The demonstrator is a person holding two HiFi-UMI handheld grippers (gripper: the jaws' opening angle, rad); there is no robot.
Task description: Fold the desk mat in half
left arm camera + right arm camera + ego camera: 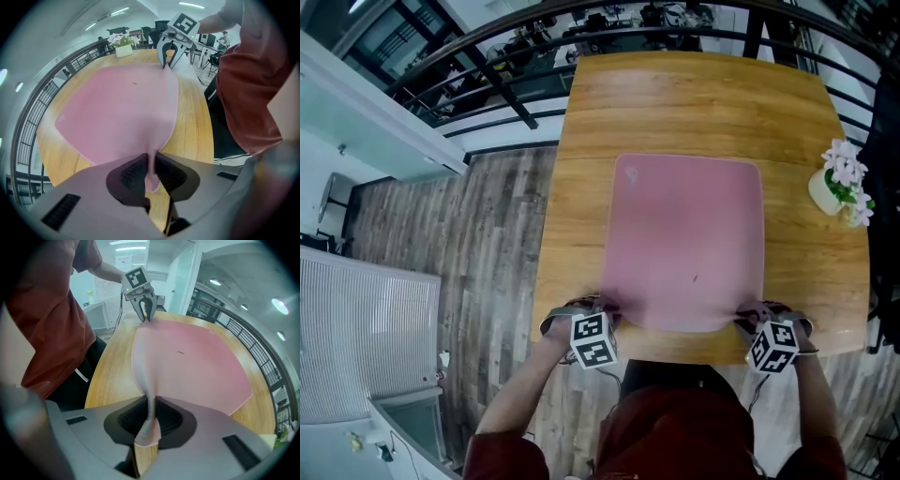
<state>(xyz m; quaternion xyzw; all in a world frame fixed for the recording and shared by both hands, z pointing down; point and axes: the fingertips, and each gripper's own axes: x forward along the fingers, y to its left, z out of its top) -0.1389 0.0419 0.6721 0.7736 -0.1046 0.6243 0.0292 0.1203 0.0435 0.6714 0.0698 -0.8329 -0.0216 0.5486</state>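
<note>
A pink desk mat [687,239] lies flat on the wooden table [581,187], its near edge toward the person. My left gripper [602,314] is shut on the mat's near left corner; the pink corner [151,173] sits pinched between the dark pads. My right gripper [755,322] is shut on the near right corner, where the mat [149,420] bunches up between the pads. Across the mat, the left gripper view shows the right gripper [169,55], and the right gripper view shows the left gripper [143,305]. Both near corners are slightly raised.
A white pot of pale flowers [839,184] stands at the table's right edge, beside the mat. Black railings [516,84] run past the far end. The person's red shirt [675,431] is close against the near table edge.
</note>
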